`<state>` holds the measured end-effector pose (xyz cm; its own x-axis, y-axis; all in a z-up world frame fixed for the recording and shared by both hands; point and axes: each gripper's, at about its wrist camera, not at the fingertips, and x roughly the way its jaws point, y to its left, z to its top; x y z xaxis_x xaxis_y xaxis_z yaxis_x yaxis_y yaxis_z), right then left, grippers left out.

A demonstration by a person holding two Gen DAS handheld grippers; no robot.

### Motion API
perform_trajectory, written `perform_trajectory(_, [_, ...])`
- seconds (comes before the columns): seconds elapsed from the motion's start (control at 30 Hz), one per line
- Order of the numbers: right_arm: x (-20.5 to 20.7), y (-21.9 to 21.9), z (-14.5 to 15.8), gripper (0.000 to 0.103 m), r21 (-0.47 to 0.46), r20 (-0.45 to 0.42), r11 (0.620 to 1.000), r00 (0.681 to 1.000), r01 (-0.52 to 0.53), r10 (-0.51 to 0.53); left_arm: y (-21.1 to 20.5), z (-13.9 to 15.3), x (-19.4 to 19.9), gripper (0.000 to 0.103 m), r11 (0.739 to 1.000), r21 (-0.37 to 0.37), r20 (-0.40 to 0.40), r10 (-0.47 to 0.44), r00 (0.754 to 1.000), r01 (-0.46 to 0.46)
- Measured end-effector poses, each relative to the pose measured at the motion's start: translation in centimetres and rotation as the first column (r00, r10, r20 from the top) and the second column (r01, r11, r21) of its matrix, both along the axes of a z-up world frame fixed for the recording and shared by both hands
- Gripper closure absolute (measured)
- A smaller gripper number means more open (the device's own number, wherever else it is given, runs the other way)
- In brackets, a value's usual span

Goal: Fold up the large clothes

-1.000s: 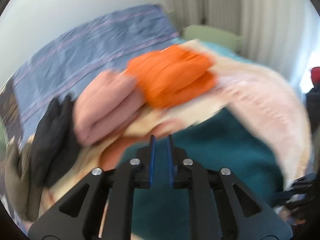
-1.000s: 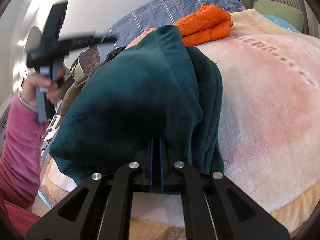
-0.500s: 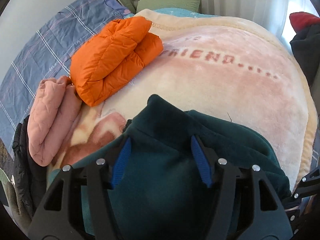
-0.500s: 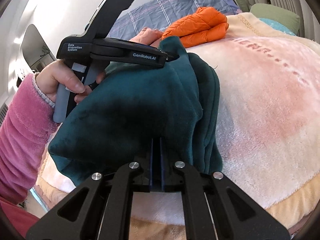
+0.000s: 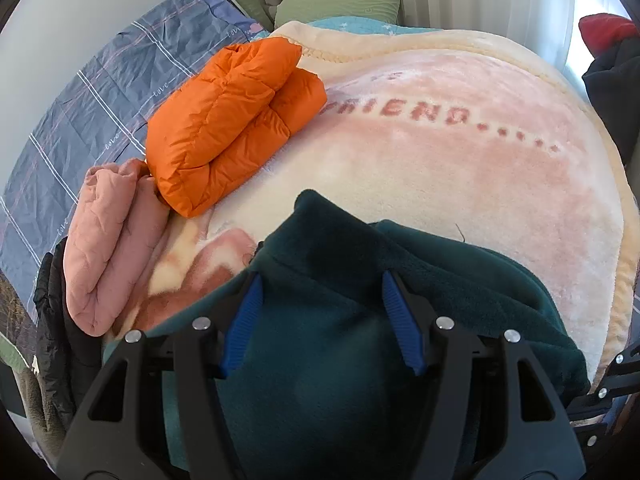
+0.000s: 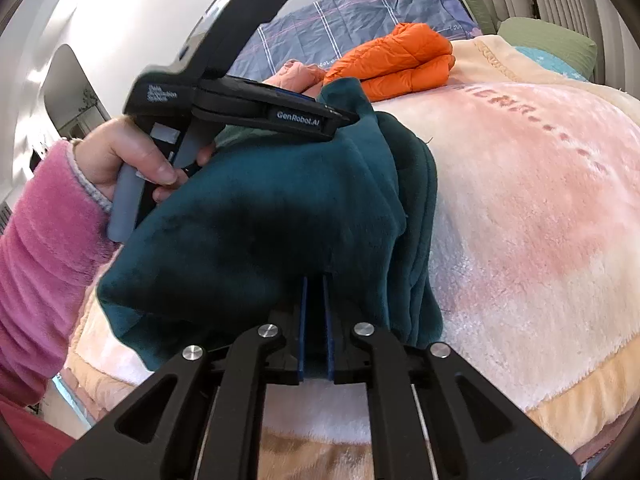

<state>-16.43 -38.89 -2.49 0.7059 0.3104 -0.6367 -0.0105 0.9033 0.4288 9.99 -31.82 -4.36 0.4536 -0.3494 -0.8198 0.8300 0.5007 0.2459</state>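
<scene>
1. The dark green fleece garment (image 5: 328, 344) lies bunched on the near edge of a pink blanket (image 5: 460, 168) that covers the bed, with several folded layers stacked along its right side.
2. The left gripper (image 5: 322, 312) has its jaws wide apart, straddling a raised hump of the fleece near the top corner; its blue pads (image 5: 244, 316) sit on either side of the cloth without pinching it.
3. The right gripper (image 6: 314, 300) has its jaws drawn together on the lower hem of the garment, where the fabric hangs over them.
4. The fleece looks thick, soft and limp, likely light for its bulk. It should drape and sag wherever it is not held, and the plush pile probably gives good grip, not slip.
5. Good holds, in my judgement, are seams, hems or corners, where the layers are firm enough to pinch together; a grab in the middle would likely catch only the top layer.
6. An orange puffer jacket (image 5: 232, 120) and a pink jacket (image 5: 108, 240) sit folded farther back, well apart from the fleece.
</scene>
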Motion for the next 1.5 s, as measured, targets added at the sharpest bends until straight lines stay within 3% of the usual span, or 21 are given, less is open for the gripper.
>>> perform_trajectory(0.07, [-0.8,-1.5,0.6,0.065,0.102,0.026,0.994,0.999,-0.025,0.022,0.0,0.0,-0.2,0.040,1.000,0.003,0.013,0.001,1.000,-0.001])
perform_trajectory(0.1, [-1.6,-3.0,1.0,0.038,0.192,0.063,0.981,0.998,-0.026,0.014,0.0,0.0,-0.3,0.040,1.000,0.007,0.024,0.001,1.000,-0.002])
perform_trajectory(0.17, [-2.9,-5.2,1.6,0.015,0.307,0.119,0.952,0.993,-0.013,-0.024,-0.2,0.0,-0.7,0.040,1.000,0.018,0.050,-0.001,0.999,0.000])
perform_trajectory(0.2, [-3.2,-5.9,1.7,0.001,0.313,0.110,0.949,0.992,0.030,-0.067,-0.3,-0.1,-0.9,0.040,1.000,0.026,0.065,-0.004,0.998,0.003])
perform_trajectory(0.23, [-3.7,-6.9,1.7,0.001,0.302,0.094,0.947,0.986,0.106,-0.140,-0.4,-0.1,-1.0,0.040,1.000,0.031,0.074,-0.006,0.997,0.004])
perform_trajectory(0.3, [-3.5,-8.2,0.7,0.001,0.320,0.046,0.935,0.983,0.153,-0.177,-0.3,0.0,-0.9,0.040,1.000,0.030,0.074,-0.006,0.997,0.004])
perform_trajectory(0.4, [-1.7,-8.7,-2.7,0.001,0.534,-0.088,0.838,0.993,0.114,-0.079,-0.3,0.0,-1.0,0.040,1.000,0.027,0.073,-0.006,0.997,0.004])
perform_trajectory(0.47, [-0.6,-8.3,-3.9,0.001,0.586,-0.128,0.804,0.991,0.104,-0.035,-0.3,0.0,-1.0,0.040,1.000,0.028,0.073,-0.005,0.997,0.003])
perform_trajectory(0.73, [3.6,-7.8,-4.8,0.001,0.583,-0.267,0.799,0.963,0.148,0.016,0.4,0.4,-0.7,0.040,1.000,-0.010,0.050,0.001,0.999,0.000])
perform_trajectory(0.87, [5.6,-6.5,-4.9,0.003,0.589,-0.272,0.801,0.960,0.105,0.074,0.4,0.4,-0.6,0.040,1.000,-0.011,0.045,0.004,0.999,-0.003])
perform_trajectory(0.93, [5.4,-6.6,-4.8,0.018,0.586,-0.259,0.801,0.965,0.123,0.041,0.4,0.4,-0.5,0.040,1.000,-0.014,0.043,0.006,0.999,-0.006])
perform_trajectory(1.03, [4.1,-7.6,-4.5,0.050,0.623,-0.226,0.771,0.974,0.134,0.014,0.7,0.6,-0.3,0.040,0.999,-0.033,0.031,0.019,0.999,-0.018])
perform_trajectory(1.17, [3.4,-8.0,-5.3,0.053,0.659,-0.211,0.741,0.977,0.126,0.021,2.0,1.9,0.3,0.032,0.992,-0.113,-0.013,0.058,0.998,-0.059])
perform_trajectory(1.23, [3.3,-7.8,-4.9,0.053,0.633,-0.201,0.765,0.979,0.122,0.010,3.6,3.5,0.6,0.032,0.975,-0.196,-0.031,0.101,0.994,-0.105])
perform_trajectory(1.37, [3.1,-7.9,-4.9,0.052,0.624,-0.192,0.773,0.981,0.114,0.011,10.4,7.0,1.6,0.023,0.886,-0.407,-0.114,0.192,0.975,-0.222])
perform_trajectory(1.5, [2.9,-8.0,-4.9,0.051,0.610,-0.175,0.786,0.985,0.102,0.008,19.1,6.5,3.5,0.013,0.811,-0.441,-0.167,0.346,0.923,-0.384])
